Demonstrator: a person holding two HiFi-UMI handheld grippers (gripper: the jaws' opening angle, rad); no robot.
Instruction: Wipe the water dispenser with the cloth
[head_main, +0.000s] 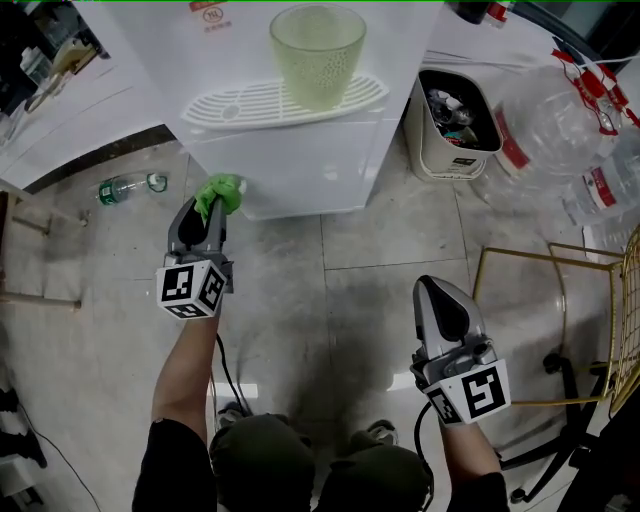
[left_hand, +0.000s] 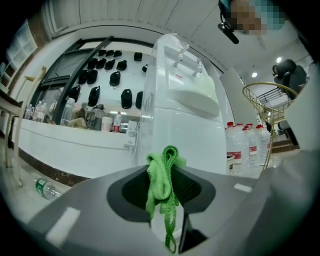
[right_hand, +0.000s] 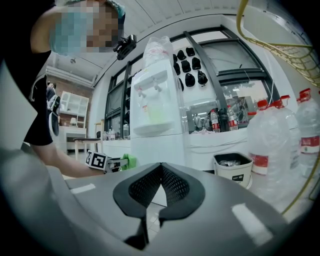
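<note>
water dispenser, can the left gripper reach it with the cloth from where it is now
Probably yes: the left gripper, shut on the green cloth, is right by the water dispenser at its lower front corner, and nothing stands between them.

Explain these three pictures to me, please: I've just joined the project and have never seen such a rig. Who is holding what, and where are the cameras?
There is no robot here. A person holds a two-jaw tool in each hand. The head view looks down from a camera on the person's head. The other two views come from cameras riding on each tool. The left tool is shut on a green cloth, near a lower corner of the white water dispenser. A green cup stands on its drip tray. The right tool is shut and empty. On the floor are a plastic bottle and a bin.
</note>
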